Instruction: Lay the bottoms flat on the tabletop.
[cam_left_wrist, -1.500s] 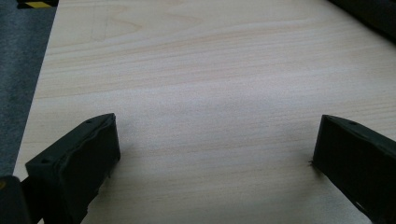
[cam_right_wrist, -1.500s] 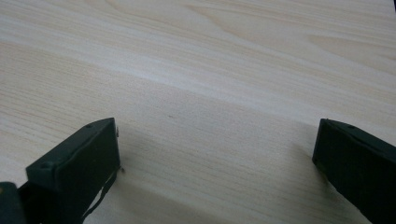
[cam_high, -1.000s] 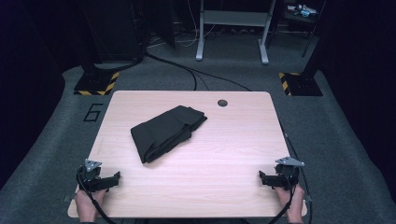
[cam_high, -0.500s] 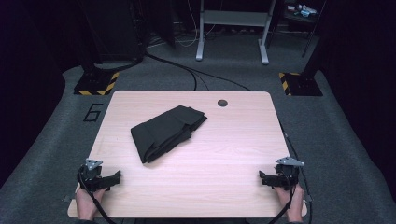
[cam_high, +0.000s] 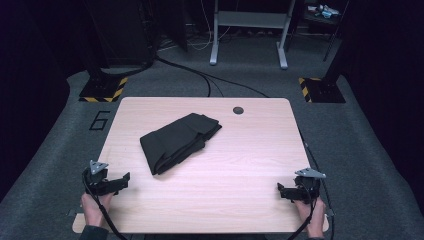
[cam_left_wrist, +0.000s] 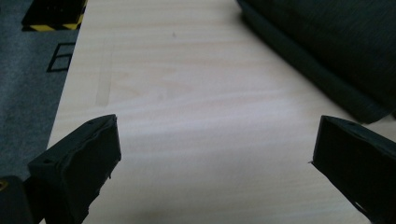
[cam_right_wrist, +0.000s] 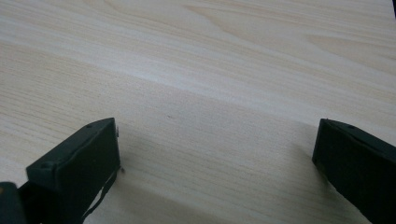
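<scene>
A folded black cloth (cam_high: 177, 141) lies on the light wooden table (cam_high: 240, 150), left of centre and running diagonally. My left gripper (cam_high: 122, 180) rests near the table's front left corner, open, with bare wood between its jaws; the cloth's near edge (cam_left_wrist: 322, 88) lies ahead and to its right. At the front right corner my right gripper (cam_high: 281, 191) is open too, and its own view has bare wood (cam_right_wrist: 215, 116) between the two black jaws. Neither gripper touches the cloth.
A round cable hole (cam_high: 238, 110) sits near the table's far edge. Grey carpet surrounds the table, with a painted 6 (cam_high: 100, 120) at the left. Black cables (cam_high: 200, 75), a metal desk frame (cam_high: 247, 30) and yellow-striped stand bases (cam_high: 102, 91) lie beyond.
</scene>
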